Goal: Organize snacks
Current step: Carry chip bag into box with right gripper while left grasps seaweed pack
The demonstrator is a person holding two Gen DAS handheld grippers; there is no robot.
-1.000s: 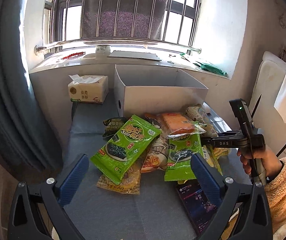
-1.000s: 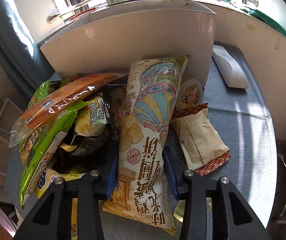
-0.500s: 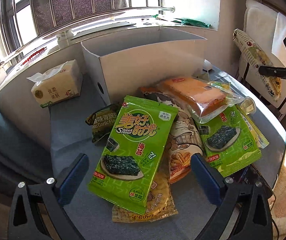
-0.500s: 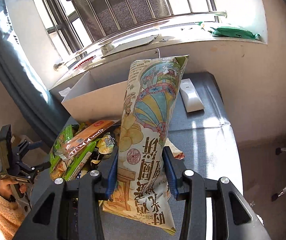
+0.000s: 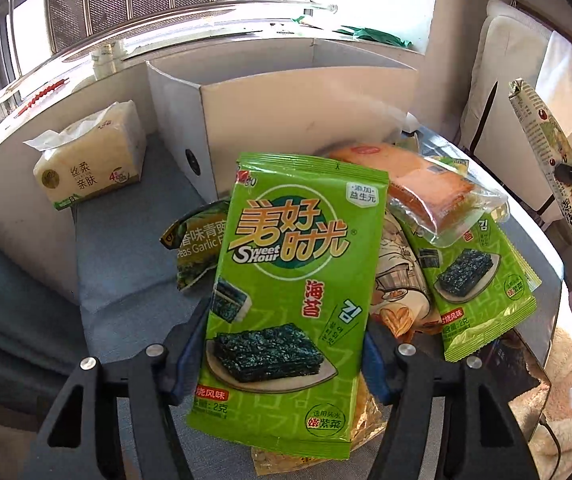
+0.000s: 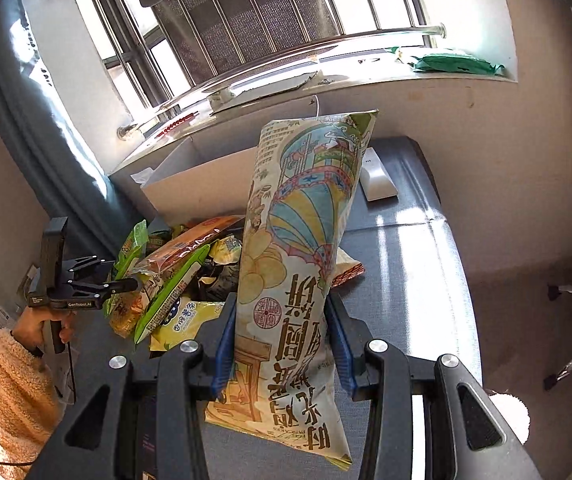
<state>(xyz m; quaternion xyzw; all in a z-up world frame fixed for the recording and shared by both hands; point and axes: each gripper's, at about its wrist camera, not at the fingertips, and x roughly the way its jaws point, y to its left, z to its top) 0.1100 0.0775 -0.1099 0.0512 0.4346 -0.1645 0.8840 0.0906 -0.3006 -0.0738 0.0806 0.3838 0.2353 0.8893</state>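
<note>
My left gripper (image 5: 286,352) is shut on a large green seaweed packet (image 5: 290,280) and holds it over the snack pile. My right gripper (image 6: 282,344) is shut on a tall cream chip bag with a balloon picture (image 6: 298,240), lifted above the table; that bag also shows in the left wrist view (image 5: 546,152). The pile holds a second green seaweed packet (image 5: 474,276), an orange cake pack (image 5: 426,188) and a garlic pea bag (image 5: 198,236). An open white cardboard box (image 5: 286,108) stands behind the pile. The left gripper shows in the right wrist view (image 6: 122,284).
A tissue pack (image 5: 90,164) sits left of the box. A white remote-like device (image 6: 378,176) lies on the grey table (image 6: 406,272) beyond the chip bag. A window sill and wall run behind. A white chair stands at the right (image 5: 518,64).
My left gripper closed on the large green seaweed packet and raised it. My right gripper lifted the chip bag up and away from the pile.
</note>
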